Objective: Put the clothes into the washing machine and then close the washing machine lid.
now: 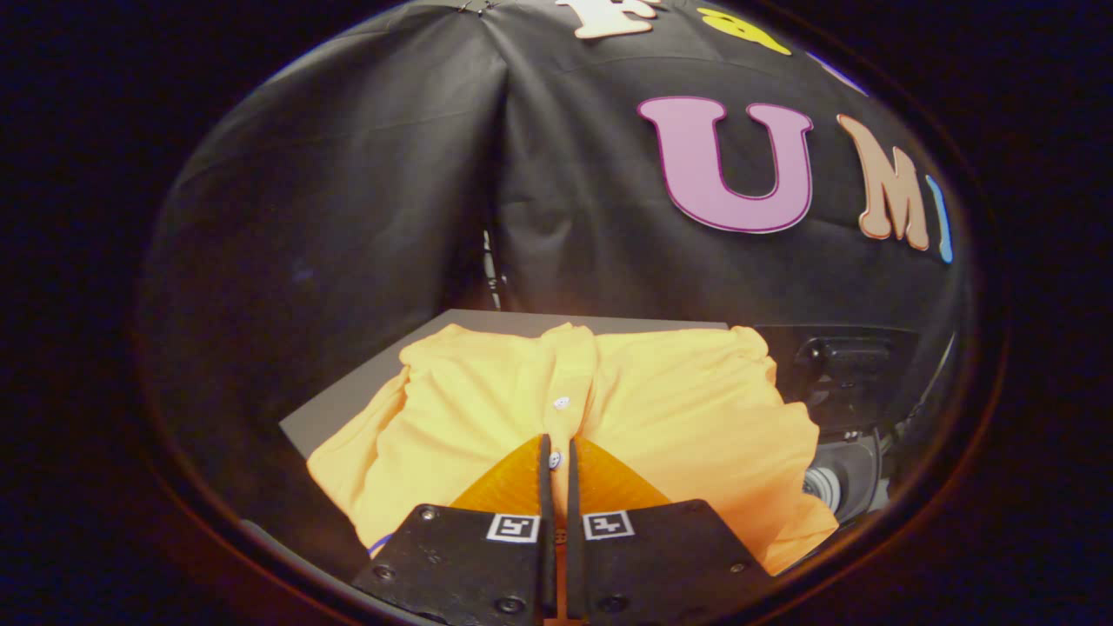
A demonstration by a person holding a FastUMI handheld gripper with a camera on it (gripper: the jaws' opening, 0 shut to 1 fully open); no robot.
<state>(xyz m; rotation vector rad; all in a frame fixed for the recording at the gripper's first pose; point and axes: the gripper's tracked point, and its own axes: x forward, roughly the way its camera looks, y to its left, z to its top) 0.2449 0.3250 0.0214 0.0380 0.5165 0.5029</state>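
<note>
Gripper [556, 452]: fingers nearly pressed together, thin gap over the button placket of the yellow shirt [661, 409]. Whether cloth is pinched in that gap cannot be told. Shirt lies folded on a grey tabletop [348, 400], spread under and just ahead of the fingertips. Beyond and right of the shirt, a dark machine-like shape [848, 374], indistinct. Judged step: the pick-up. Next move calls for a sure bite on the fabric before lifting toward the washer.

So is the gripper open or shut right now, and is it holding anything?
Gripper: nearly closed, a thin gap between its fingers, over the button strip of the orange shirt. Whether it pinches any cloth cannot be told.
</note>
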